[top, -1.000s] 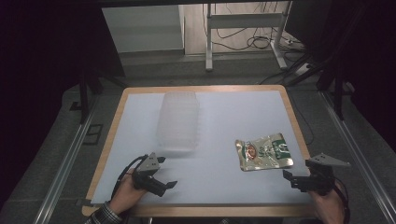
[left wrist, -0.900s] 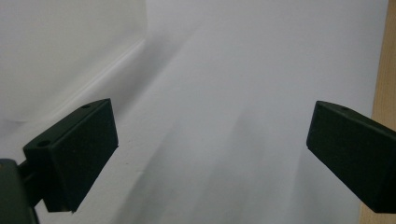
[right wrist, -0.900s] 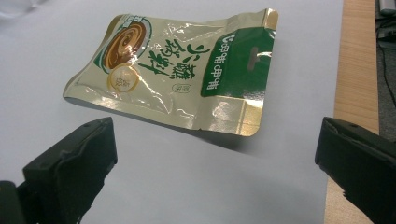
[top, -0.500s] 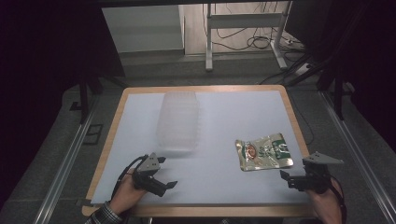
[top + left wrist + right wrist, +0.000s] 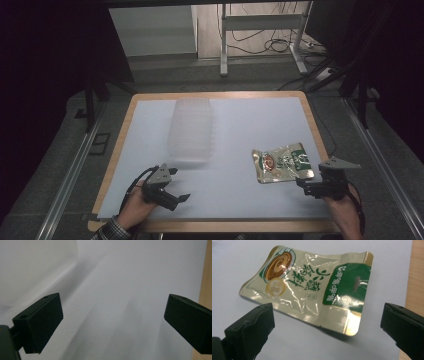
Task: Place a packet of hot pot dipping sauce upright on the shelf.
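A crinkled cream and green snack pouch (image 5: 282,162) (image 5: 312,287) lies flat on the white mat at the right. My right gripper (image 5: 305,187) (image 5: 327,332) sits just in front of the pouch's near edge, open wide, with nothing between its jaws. A clear plastic tray (image 5: 190,130) rests left of centre, and its pale edge (image 5: 37,267) shows at the upper left of the left gripper view. My left gripper (image 5: 178,199) (image 5: 112,322) hovers low over bare mat near the front left, in front of the tray, open and holding nothing.
The white mat (image 5: 240,200) sits on a table with a wooden rim (image 5: 112,150); that rim (image 5: 415,277) runs close beside the pouch on the right. Metal rails and a dark floor surround the table, with desk legs and cables beyond the far edge.
My right gripper has crept slightly left toward the pouch's near edge. The left gripper, pouch and tray stay where they were.
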`<action>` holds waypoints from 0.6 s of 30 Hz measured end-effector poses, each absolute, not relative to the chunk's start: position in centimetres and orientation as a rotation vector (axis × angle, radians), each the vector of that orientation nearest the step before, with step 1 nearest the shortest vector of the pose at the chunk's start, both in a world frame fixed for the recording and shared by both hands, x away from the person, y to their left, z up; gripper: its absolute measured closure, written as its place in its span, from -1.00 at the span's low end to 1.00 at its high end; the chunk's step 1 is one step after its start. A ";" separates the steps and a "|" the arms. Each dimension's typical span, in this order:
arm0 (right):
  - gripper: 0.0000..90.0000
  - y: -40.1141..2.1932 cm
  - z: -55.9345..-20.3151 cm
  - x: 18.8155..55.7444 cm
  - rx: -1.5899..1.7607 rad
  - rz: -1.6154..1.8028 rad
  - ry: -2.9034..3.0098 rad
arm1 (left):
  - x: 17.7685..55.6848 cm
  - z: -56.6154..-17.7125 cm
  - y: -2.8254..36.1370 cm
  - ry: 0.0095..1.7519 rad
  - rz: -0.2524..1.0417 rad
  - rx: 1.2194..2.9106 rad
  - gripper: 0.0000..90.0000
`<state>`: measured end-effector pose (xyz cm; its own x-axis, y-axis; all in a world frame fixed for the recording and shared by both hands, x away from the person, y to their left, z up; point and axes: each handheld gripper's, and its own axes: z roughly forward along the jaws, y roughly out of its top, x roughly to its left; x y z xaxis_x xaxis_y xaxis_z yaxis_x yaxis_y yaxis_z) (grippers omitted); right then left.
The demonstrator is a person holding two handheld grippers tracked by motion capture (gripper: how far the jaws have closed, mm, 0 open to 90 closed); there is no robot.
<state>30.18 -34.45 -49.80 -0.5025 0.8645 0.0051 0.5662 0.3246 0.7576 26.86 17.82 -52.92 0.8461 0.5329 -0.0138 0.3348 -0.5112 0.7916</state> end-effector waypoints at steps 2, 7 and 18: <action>-1.00 -34.5 -49.9 30.6 1.272 1.018 2.194 | 26.9 -52.9 17.8 0.630 0.291 2.155 -0.96; -1.00 -34.2 -50.3 31.8 1.252 0.977 2.214 | 26.9 -52.9 17.8 0.631 0.290 2.153 -0.96; -1.00 -34.1 -50.8 33.9 1.255 0.984 2.229 | 26.9 -52.9 17.8 0.632 0.290 2.151 -0.95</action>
<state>33.85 -34.15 -50.83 -0.5180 0.8554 -0.0014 0.5752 0.3495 0.7396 26.91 17.81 -52.89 0.8450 0.5345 -0.0159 0.3363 -0.5081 0.7929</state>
